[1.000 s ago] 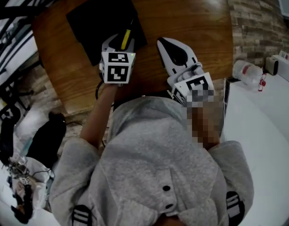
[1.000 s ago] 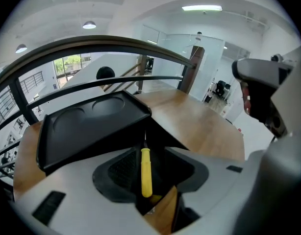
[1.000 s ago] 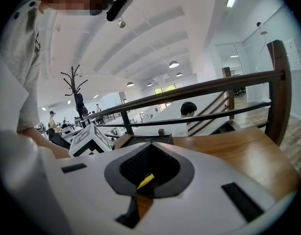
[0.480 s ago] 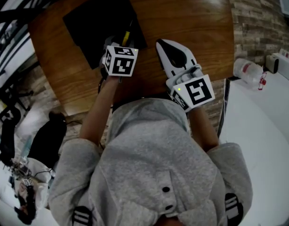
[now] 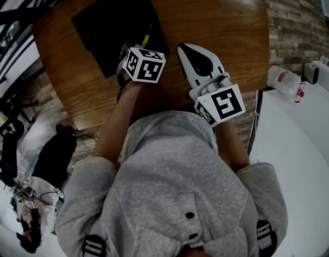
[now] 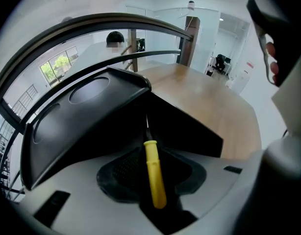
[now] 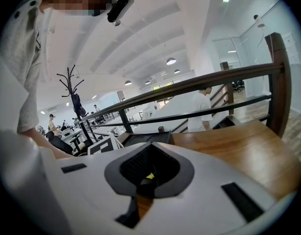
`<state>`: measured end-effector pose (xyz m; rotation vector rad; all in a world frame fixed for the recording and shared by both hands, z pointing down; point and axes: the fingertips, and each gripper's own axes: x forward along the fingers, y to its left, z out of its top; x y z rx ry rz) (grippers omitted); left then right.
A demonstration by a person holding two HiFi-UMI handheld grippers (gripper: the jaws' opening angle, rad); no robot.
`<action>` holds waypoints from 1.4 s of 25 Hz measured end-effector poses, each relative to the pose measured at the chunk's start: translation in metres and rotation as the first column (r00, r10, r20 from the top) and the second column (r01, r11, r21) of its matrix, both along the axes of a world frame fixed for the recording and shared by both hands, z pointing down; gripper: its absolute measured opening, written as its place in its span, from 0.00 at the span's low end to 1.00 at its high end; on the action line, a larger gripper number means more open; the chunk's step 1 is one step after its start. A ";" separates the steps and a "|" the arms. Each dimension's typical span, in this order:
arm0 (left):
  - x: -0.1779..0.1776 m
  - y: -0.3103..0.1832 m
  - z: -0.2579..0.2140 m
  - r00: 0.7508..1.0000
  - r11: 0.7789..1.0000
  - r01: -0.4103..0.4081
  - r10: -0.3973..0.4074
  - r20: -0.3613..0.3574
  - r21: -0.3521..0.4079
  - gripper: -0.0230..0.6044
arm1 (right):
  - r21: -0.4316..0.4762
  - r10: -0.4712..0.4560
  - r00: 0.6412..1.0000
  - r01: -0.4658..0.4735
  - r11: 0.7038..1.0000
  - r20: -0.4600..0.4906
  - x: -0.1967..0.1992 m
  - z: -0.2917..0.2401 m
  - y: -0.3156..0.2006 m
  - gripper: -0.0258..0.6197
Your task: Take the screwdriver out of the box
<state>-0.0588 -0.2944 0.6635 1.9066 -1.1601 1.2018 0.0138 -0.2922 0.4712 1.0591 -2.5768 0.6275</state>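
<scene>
Found the thin screwdriver with a yellow plastic handle (image 6: 153, 160) in the flat black box (image 6: 82, 126), close to its near edge, on the round wooden tabletop (image 5: 218, 15). Held the left hand-held gripper (image 6: 151, 185) pointing steeply down into the box, jaws partly apart and closing. Saw the yellow handle between them with a dark gap on each side, so not clamped yet. Rested the right hand-held gripper (image 5: 186, 50) low over the wood near the box, jaws drawn almost together and holding nothing.

Judged the screwdriver to be light and stiff. Noted a smooth, rounded handle, probably a little slippery against the ribbed dark pads (image 6: 123, 168), and a fine metal shaft (image 6: 146, 124) at the far end, too thin to grip well. Better taken squarely across the middle of the handle, to avoid rolling or pivoting between the jaws. Noted also a matte, rigid look on the box, with shallow oval hollows in its upper panel, and a smooth, slightly glossy grain on the wood.
</scene>
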 end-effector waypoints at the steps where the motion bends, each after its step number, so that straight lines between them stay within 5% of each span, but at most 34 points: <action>1: -0.001 -0.001 0.001 1.000 1.000 0.001 -0.001 -0.002 -0.002 0.26 | -0.001 0.001 1.000 -0.001 1.000 0.001 -0.001 0.000 -0.001 0.06; 8: -0.005 -0.003 0.000 0.999 0.999 0.027 -0.027 -0.044 -0.020 0.17 | 0.002 0.001 1.000 -0.001 1.000 0.010 -0.001 -0.002 0.001 0.06; 16: -0.012 0.006 -0.003 0.998 0.998 -0.047 0.046 -0.034 -0.044 0.17 | 0.018 0.003 1.000 -0.004 1.000 0.020 -0.002 -0.014 0.001 0.06; 35: -0.023 0.022 -0.035 0.997 0.996 -0.081 0.081 -0.014 0.025 0.17 | 0.092 -0.031 0.999 0.030 0.995 0.009 -0.011 -0.037 0.021 0.06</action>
